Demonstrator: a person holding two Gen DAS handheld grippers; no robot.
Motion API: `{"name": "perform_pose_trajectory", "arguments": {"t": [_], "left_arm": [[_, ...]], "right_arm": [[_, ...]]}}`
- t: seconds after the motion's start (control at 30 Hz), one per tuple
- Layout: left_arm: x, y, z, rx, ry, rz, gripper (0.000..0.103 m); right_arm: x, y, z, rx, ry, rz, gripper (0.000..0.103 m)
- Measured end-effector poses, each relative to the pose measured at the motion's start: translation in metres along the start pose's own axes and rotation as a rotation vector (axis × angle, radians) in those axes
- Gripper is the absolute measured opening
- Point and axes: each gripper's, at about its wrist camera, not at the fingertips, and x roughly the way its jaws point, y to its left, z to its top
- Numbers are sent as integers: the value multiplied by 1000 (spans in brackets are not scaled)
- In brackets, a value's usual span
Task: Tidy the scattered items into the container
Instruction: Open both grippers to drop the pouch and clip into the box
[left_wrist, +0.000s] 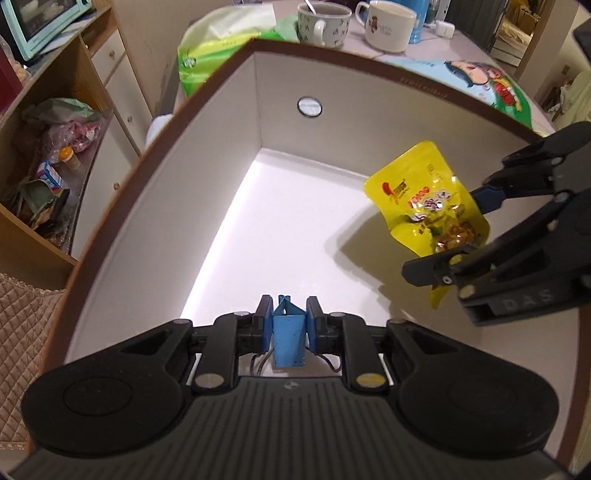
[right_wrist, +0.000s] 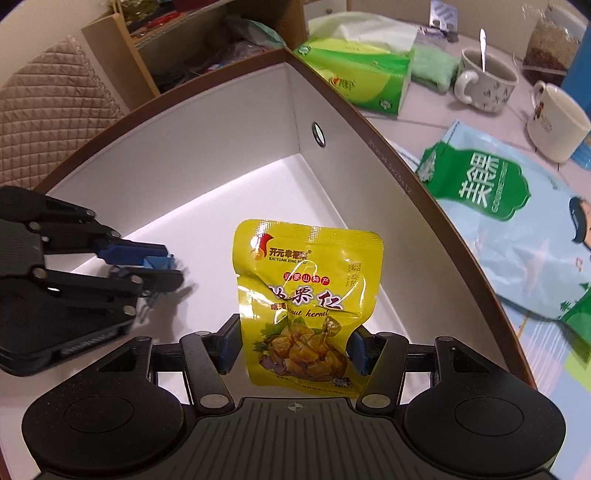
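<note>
A white box with a brown rim (left_wrist: 147, 155) fills the left wrist view, and its white floor is bare. My left gripper (left_wrist: 289, 314) hangs over the near end of the box, shut on a small blue binder clip (left_wrist: 288, 332) whose wire handles hang below. My right gripper (left_wrist: 454, 236) comes in from the right, shut on a yellow chestnut snack pouch (left_wrist: 424, 199) that tilts above the box's right side. In the right wrist view the pouch (right_wrist: 306, 288) stands upright between the blue pads (right_wrist: 231, 343). The left gripper (right_wrist: 162, 266) with the clip (right_wrist: 159, 262) is at left over the box (right_wrist: 221, 122).
Beyond the box on the table are a green tissue pack (right_wrist: 362, 77), a mug with a spoon (right_wrist: 484, 81), a white mug (right_wrist: 557, 122) and a large pale blue snack bag (right_wrist: 517, 229). A wooden shelf full of clutter (left_wrist: 51, 166) and a quilted seat (right_wrist: 48, 110) stand to the left.
</note>
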Motion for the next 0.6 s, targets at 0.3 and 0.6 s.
{"name": "perform_pose_trajectory", "arguments": {"t": [0.3, 0.6], "left_arm": [[1, 5, -4, -32, 3, 49, 62], [-21, 10, -14, -57, -14, 64, 65]], "right_arm": [[-8, 6, -7, 12, -5, -11, 88], [-22, 22, -17, -9, -24, -3, 88]]}}
